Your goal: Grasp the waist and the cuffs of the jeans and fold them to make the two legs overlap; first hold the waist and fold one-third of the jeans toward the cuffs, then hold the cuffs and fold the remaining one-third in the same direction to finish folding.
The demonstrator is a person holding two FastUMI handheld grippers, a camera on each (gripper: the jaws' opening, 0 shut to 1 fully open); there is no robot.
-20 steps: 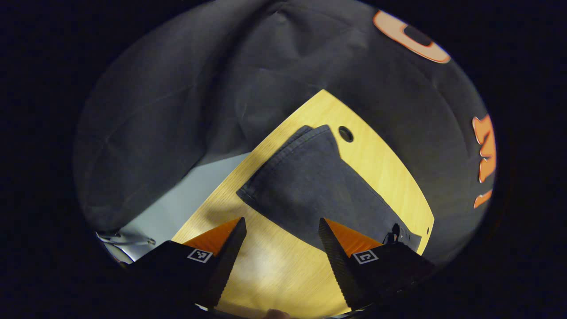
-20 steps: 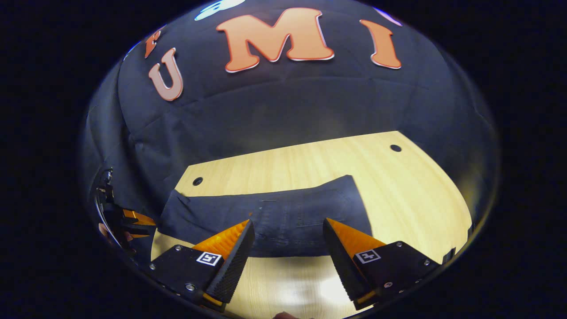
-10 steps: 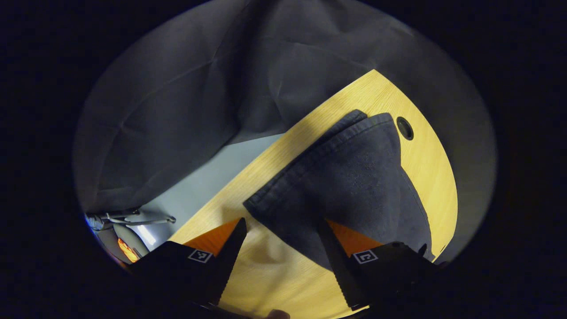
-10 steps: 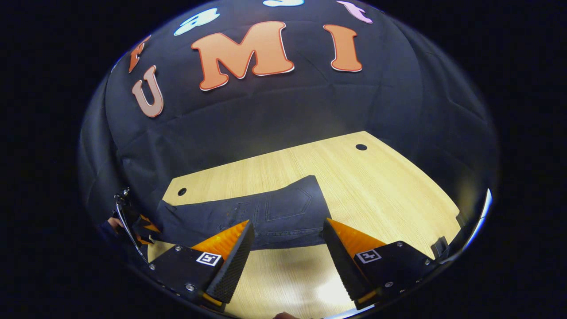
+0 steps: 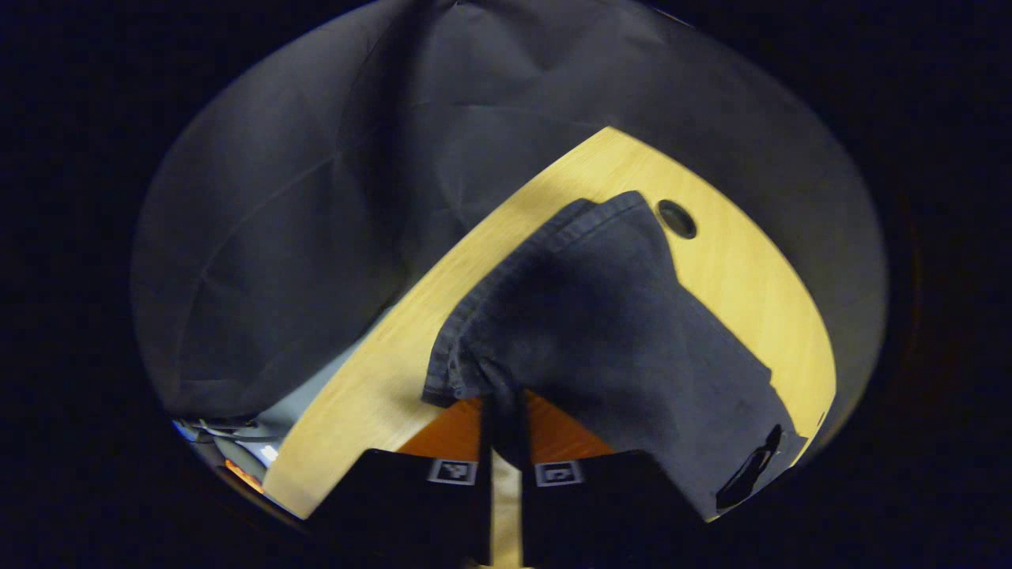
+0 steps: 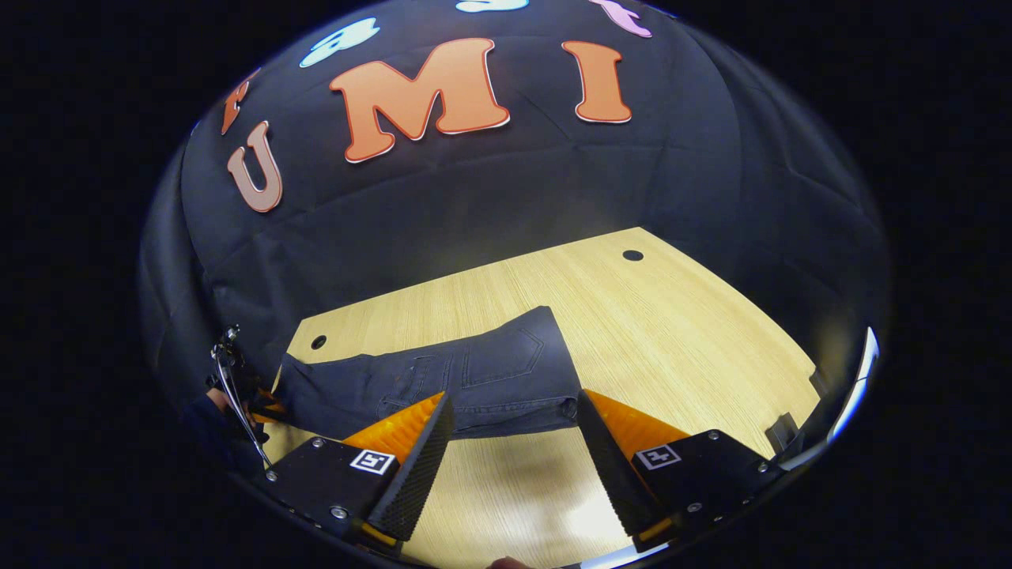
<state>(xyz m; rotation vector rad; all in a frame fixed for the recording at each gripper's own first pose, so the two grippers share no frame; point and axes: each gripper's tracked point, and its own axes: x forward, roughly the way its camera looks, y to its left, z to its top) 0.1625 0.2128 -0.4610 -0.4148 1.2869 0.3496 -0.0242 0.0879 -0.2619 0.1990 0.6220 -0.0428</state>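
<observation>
Dark jeans (image 6: 443, 379) lie flat across the wooden table (image 6: 672, 316), folded lengthwise to the width of one leg. The waist end with its back pocket (image 6: 506, 362) is on the right. My right gripper (image 6: 514, 407) hovers open just in front of the waist edge, holding nothing. In the left gripper view the cuff end (image 5: 474, 348) is bunched, and my left gripper (image 5: 504, 405) is shut on it. The jeans (image 5: 632, 332) run away up and to the right. The left gripper (image 6: 257, 403) and a hand show at the cuffs in the right gripper view.
The table has round holes (image 6: 632, 255) (image 6: 318, 342) (image 5: 677, 219) near its back corners. Black booth cloth (image 6: 474, 197) hangs close behind it. Pale floor (image 5: 316, 387) with cables (image 5: 225, 431) lies past the table's left edge. Bare wood spreads to the right of the waist.
My left gripper has moved in on the cuffs and shut on them, bunching the hem. The right gripper has stayed open and shifted slightly at the waist.
</observation>
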